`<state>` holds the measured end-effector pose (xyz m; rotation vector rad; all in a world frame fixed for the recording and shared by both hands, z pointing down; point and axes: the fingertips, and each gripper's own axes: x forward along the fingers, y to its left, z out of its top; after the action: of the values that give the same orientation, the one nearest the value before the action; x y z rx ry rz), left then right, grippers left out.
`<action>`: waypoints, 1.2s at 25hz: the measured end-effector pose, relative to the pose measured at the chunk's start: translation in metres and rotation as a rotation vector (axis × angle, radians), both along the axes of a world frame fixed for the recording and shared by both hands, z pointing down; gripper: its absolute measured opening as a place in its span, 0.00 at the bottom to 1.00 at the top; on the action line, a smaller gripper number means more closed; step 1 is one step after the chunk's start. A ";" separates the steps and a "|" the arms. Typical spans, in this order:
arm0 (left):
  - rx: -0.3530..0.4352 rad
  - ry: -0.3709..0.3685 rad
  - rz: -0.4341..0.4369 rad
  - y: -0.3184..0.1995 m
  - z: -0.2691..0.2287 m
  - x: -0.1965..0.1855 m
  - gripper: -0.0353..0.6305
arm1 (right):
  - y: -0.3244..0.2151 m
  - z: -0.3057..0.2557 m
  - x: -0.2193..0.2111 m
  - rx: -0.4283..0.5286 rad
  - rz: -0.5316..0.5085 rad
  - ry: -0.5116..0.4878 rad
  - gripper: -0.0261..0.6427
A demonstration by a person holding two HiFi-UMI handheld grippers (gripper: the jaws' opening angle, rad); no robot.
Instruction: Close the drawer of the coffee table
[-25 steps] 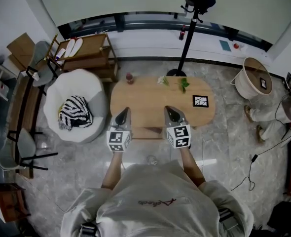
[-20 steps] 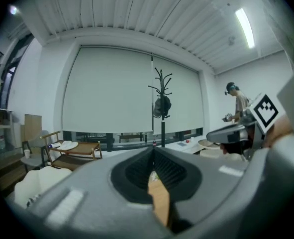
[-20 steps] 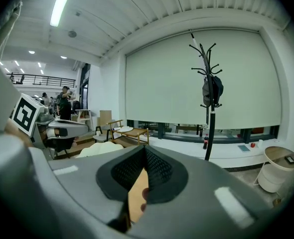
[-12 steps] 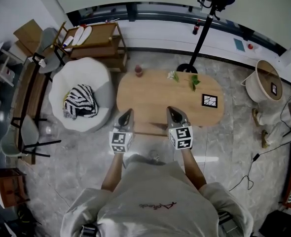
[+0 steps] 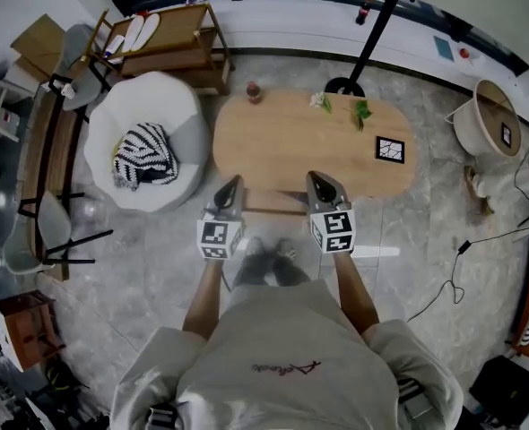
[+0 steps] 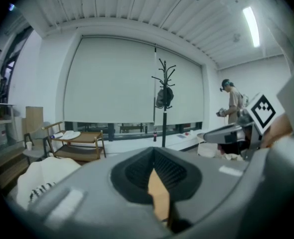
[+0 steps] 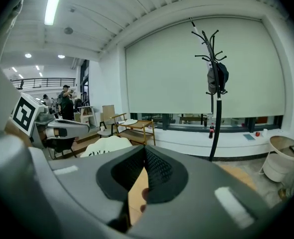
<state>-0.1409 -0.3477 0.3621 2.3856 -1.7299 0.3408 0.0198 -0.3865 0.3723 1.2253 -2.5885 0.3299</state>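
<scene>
The oval wooden coffee table (image 5: 309, 146) stands in front of me. Its drawer (image 5: 273, 206) sticks out a little from the near edge, between my two grippers. My left gripper (image 5: 233, 184) points at the table's near edge just left of the drawer, jaws together and holding nothing. My right gripper (image 5: 314, 179) is level with it just right of the drawer, also shut and empty. In the left gripper view, the left gripper (image 6: 154, 156) shows only a sliver of tabletop between its pads. The right gripper (image 7: 144, 153) looks the same in its own view.
On the table lie a marker card (image 5: 390, 149), a small plant (image 5: 361, 110) and a red bottle (image 5: 254, 90). A white beanbag (image 5: 143, 155) with a striped cloth is at the left, a wooden trolley (image 5: 170, 47) behind it, a coat stand (image 5: 372, 34) beyond, and a basket (image 5: 489, 119) at the right.
The head view has shifted, so the table sits higher in the picture and my feet now show below the drawer. Both grippers stay shut at the table's near edge.
</scene>
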 end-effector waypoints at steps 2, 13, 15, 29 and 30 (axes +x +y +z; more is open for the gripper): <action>-0.005 0.007 0.016 -0.001 0.004 -0.004 0.06 | 0.003 0.011 -0.003 -0.028 0.021 0.001 0.04; -0.070 0.038 0.129 -0.015 0.061 -0.029 0.06 | 0.015 0.073 -0.026 -0.114 0.113 0.034 0.04; -0.083 0.042 0.138 -0.015 0.072 -0.031 0.06 | 0.018 0.082 -0.026 -0.128 0.126 0.042 0.04; -0.166 0.047 0.130 -0.006 0.142 -0.024 0.06 | 0.023 0.144 -0.016 -0.199 0.125 0.068 0.04; -0.178 0.049 0.126 -0.004 0.152 -0.024 0.06 | 0.025 0.154 -0.016 -0.208 0.120 0.074 0.04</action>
<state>-0.1646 -0.3516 0.5141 2.3588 -1.4660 0.4309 0.0037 -0.3617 0.5261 1.2938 -2.3560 0.5514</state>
